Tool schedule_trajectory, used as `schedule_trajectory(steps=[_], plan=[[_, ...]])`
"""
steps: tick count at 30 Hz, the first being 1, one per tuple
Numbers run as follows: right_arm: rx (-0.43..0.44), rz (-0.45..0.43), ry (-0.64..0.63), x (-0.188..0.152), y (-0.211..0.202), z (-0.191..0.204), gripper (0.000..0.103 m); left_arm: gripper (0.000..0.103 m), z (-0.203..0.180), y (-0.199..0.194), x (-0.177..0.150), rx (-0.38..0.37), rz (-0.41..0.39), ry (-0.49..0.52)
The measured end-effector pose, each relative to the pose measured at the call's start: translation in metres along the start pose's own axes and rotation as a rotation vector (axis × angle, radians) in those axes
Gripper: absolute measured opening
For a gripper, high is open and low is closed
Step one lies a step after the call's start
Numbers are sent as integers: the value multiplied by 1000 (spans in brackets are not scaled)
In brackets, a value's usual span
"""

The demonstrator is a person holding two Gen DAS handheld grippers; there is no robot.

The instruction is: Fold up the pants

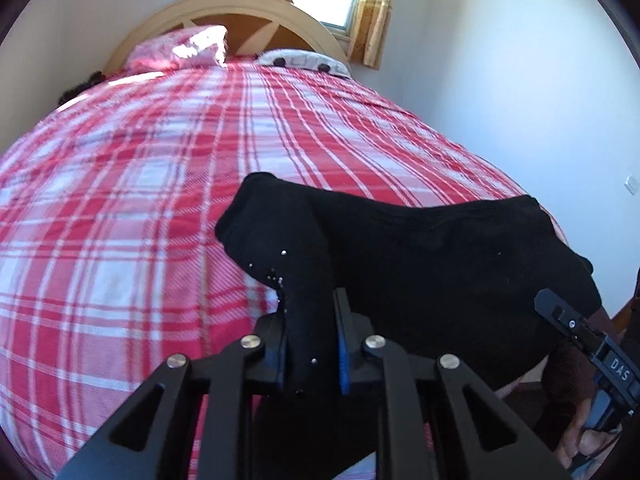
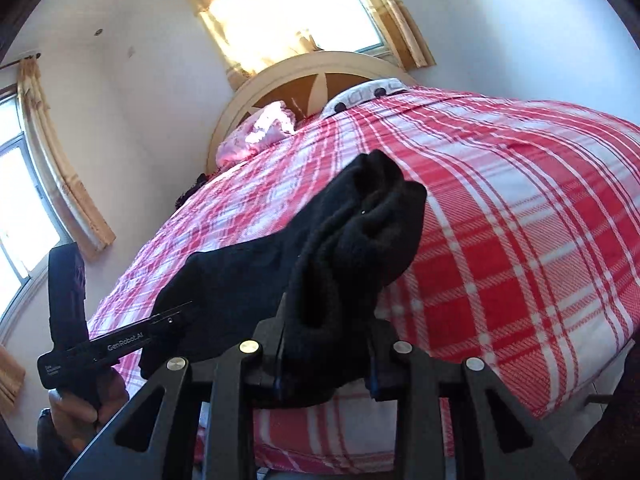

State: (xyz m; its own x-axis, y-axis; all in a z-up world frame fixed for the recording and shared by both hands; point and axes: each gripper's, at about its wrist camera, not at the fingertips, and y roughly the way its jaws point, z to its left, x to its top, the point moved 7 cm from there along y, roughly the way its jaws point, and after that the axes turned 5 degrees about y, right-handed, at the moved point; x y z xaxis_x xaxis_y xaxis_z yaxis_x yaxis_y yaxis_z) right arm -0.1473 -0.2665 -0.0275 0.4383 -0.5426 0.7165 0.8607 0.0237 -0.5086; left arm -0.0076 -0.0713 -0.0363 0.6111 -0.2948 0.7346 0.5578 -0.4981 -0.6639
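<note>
At the foot end of the bed, black pants hang stretched between the two grippers, lifted above the red-and-white plaid bedspread. Left gripper: jaws clamped on a bunched fold of the fabric, which rises in a thick roll out of the blue-edged pads and curls over to the left. Right gripper: jaws likewise closed on a wad of the pants, cloth piled up above the fingers in several rolled layers. Span of fabric between the grips sags slightly, lower edge out of view behind the linkages.

Each camera catches the other tool: right gripper's body sits at the right edge of the left wrist view, held by a hand; left gripper's body, with lettering on its side, shows lower left in the right wrist view.

Farther back: pink pillow and a white patterned pillow against the arched cream headboard. Window with yellow curtains behind it, white walls.
</note>
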Motion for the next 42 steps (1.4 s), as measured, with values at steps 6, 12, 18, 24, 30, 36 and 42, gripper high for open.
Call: schedule_trajectory(steps=[6, 12, 18, 24, 30, 36, 42], plan=[[56, 18, -42, 2, 19, 42, 30, 19, 40, -15, 8, 79, -36, -35], [138, 45, -97, 1, 56, 97, 30, 19, 98, -24, 13, 202, -66, -92], [230, 87, -114, -5, 104, 151, 30, 17, 163, -40, 21, 336, -106, -140], [291, 95, -166, -10, 146, 211, 30, 17, 217, -49, 32, 475, -137, -152], [313, 103, -200, -10, 190, 257, 30, 17, 261, -49, 38, 569, -134, -152], [307, 150, -181, -17, 235, 279, 30, 17, 297, -38, 41, 634, -102, -158], [272, 203, -157, -31, 267, 275, 30, 17, 312, -14, 31, 668, -32, -123]])
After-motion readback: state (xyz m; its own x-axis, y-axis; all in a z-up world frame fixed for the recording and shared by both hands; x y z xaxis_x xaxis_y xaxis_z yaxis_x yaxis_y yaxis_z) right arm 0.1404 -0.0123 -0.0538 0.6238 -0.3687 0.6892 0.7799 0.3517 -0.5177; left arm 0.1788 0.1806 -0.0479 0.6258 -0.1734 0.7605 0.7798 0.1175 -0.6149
